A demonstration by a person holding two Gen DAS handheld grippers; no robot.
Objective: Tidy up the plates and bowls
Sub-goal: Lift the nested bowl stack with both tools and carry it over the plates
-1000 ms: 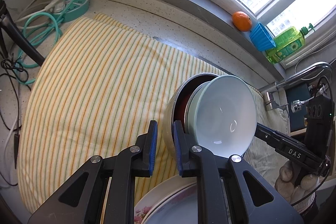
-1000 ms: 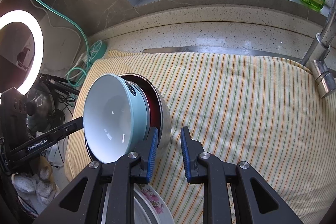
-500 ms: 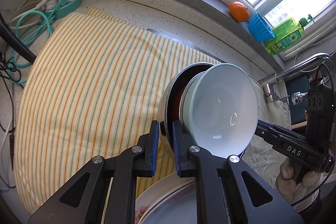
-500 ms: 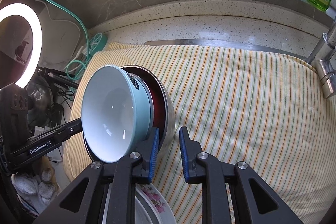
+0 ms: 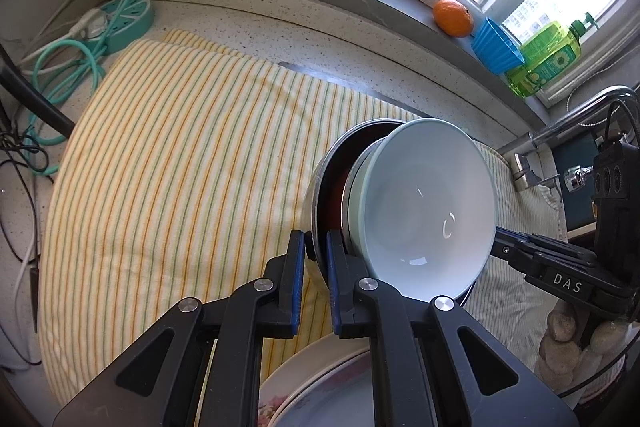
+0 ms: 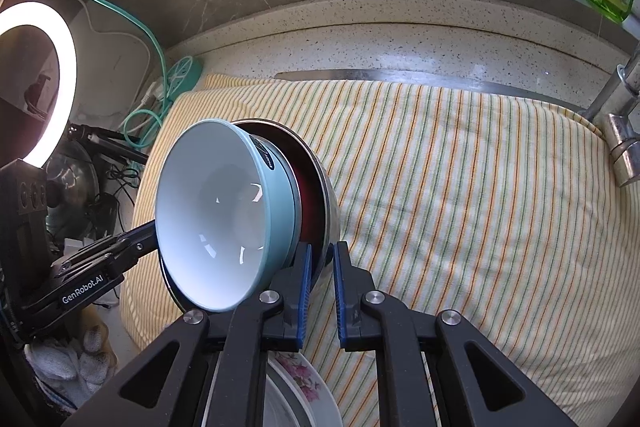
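Bowls nested one in another — a pale blue bowl (image 5: pixel 424 203) seated inside a steel bowl (image 5: pixel 320 195) with a dark red inner wall — hang tipped on edge above the striped towel (image 5: pixel 180 167), mouths turned sideways instead of up. Both grippers hold the stack by the steel rim, from opposite sides. The left gripper (image 5: pixel 316 283) has its jaws clamped on the rim's near edge, one finger outside the steel wall and one inside, so the bowls lie just ahead and to its right. The right gripper (image 6: pixel 320 291) pinches the rim in the same way, with the bowls ahead and to its left. The stack's axis runs roughly level, crosswise between the two hands, and neither hand looks nearer than the other.

Beneath the stack, a floral plate (image 6: pixel 304 379) on a plainer plate (image 5: pixel 320 387) peeps out between the gripper arms — my guess is that the bowls are meant to come down upright there or on the towel, which calls for rolling the mouths upward with both wrists together.

Much is hidden: the plates are mostly covered by the grippers, the foot of the steel bowl is out of sight, and whether a third dish sits between the blue bowl and the steel one I cannot tell.
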